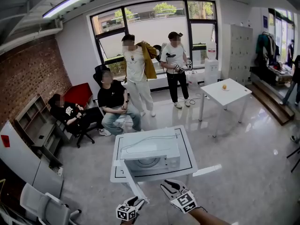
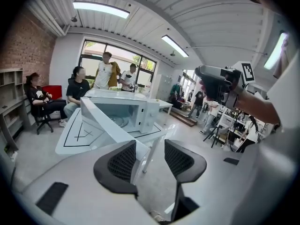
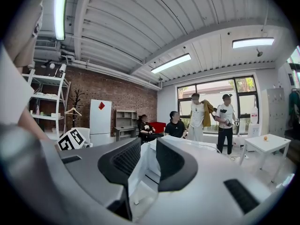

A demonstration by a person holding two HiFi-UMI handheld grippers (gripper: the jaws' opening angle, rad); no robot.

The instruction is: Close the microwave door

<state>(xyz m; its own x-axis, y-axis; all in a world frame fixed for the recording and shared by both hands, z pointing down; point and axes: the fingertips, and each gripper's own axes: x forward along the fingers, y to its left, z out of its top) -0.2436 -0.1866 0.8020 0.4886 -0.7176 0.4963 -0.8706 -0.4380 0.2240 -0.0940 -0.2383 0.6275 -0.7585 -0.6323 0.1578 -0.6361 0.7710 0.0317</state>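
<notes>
- Head view: the microwave [image 1: 152,154] sits on a white worktop [image 1: 187,146] marked with a black outline. Its cavity faces the person wearing the camera. The microwave door [image 1: 135,184] stands wide open, reaching out past the worktop's near edge toward the two grippers. The left gripper [image 1: 133,203] is just beside the door's free end, though contact cannot be made out here. The right gripper [image 1: 169,187] hangs off the worktop's near edge, to the right of the door. Four people [image 1: 136,74] are grouped by the window beyond.
- Left gripper view: the fingers [image 2: 123,162] are spread well apart and hold nothing. The open door [image 2: 105,123] runs from the microwave [image 2: 140,111] down to the left finger, its end against or just in front of that finger. A worktop leg [image 2: 151,153] shows through the gap. The right gripper [image 2: 218,83] is up at the right.
- Right gripper view: the fingers [image 3: 171,165] are parted by a moderate gap and close on nothing. A white panel [image 3: 138,165] shows through the gap, probably the door, though this cannot be told for sure. The left gripper's marker cube [image 3: 72,139] is at the left.
</notes>
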